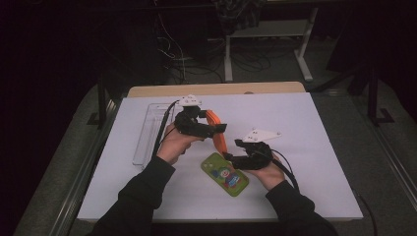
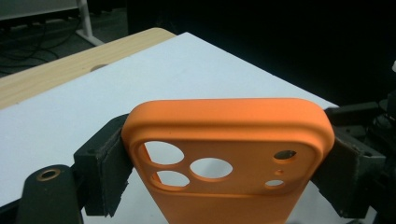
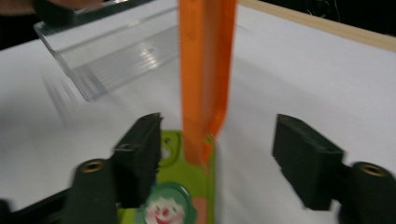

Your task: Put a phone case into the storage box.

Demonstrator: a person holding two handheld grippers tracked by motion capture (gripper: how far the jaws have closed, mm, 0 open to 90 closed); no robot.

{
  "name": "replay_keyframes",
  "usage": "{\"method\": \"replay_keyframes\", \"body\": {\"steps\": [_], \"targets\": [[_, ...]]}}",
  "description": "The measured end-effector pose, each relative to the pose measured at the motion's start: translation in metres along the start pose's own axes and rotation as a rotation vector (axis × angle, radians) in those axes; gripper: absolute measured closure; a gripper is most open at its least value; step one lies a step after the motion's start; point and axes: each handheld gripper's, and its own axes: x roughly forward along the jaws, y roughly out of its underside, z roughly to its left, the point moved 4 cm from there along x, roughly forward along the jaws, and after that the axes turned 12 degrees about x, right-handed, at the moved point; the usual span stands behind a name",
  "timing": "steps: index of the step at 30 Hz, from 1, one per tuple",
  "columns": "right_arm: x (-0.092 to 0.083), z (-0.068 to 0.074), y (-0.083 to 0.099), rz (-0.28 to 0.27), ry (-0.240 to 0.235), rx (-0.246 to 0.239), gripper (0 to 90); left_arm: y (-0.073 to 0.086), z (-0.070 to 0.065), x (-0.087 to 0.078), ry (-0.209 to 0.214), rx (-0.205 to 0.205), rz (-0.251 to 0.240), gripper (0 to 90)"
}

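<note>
My left gripper (image 1: 219, 129) (image 2: 229, 161) is shut on an orange phone case (image 1: 215, 123) (image 2: 229, 119), its pads pressing both long sides near the camera cut-outs. The case hangs tilted above the white mat. Its lower end comes down between the jaws of my right gripper (image 1: 237, 148) (image 3: 217, 154), which stand open, clear of it on both sides. Under that end a green phone case (image 1: 225, 174) (image 3: 187, 205) with a clown picture lies flat on the mat.
A clear plastic tray (image 1: 150, 132) (image 3: 112, 46) lies at the mat's left side, beyond the left hand. The white mat (image 1: 305, 128) covers a wooden table (image 1: 216, 89). Desk legs and cables stand on the dark floor behind.
</note>
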Motion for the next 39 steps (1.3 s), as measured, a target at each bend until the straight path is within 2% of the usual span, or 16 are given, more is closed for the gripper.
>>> {"method": "replay_keyframes", "body": {"steps": [3, 6, 8, 12, 14, 19, 31, 33, 39], "targets": [[-0.005, -0.009, 0.004, 0.039, 0.017, 0.014, 18.2, -0.003, 0.004, -0.003, -0.008, 0.013, 0.015, 15.7], [-0.008, -0.017, 0.009, 0.08, 0.056, -0.003, 12.1, -0.008, 0.011, -0.008, -0.023, 0.018, 0.023, 15.7], [-0.013, -0.021, 0.014, 0.093, 0.058, -0.016, 8.8, -0.009, 0.016, -0.011, -0.029, 0.02, 0.029, 15.7], [-0.02, -0.027, 0.021, 0.101, 0.033, -0.01, 0.6, -0.013, 0.026, -0.02, -0.053, 0.028, 0.038, 15.7], [-0.024, -0.031, 0.025, 0.101, 0.025, -0.019, 0.0, -0.016, 0.032, -0.026, -0.064, 0.033, 0.042, 15.7], [-0.036, -0.038, 0.035, 0.099, 0.018, -0.006, 0.0, -0.021, 0.046, -0.041, -0.1, 0.043, 0.039, 15.7], [-0.051, -0.049, 0.057, 0.11, 0.039, -0.005, 0.0, -0.023, 0.076, -0.078, -0.179, 0.023, 0.021, 15.7], [-0.052, -0.05, 0.059, 0.11, 0.039, 0.009, 0.0, -0.022, 0.083, -0.084, -0.198, 0.017, 0.016, 15.7], [-0.054, -0.052, 0.06, 0.11, 0.044, 0.007, 0.0, -0.019, 0.101, -0.099, -0.238, 0.003, 0.023, 15.7]]}}
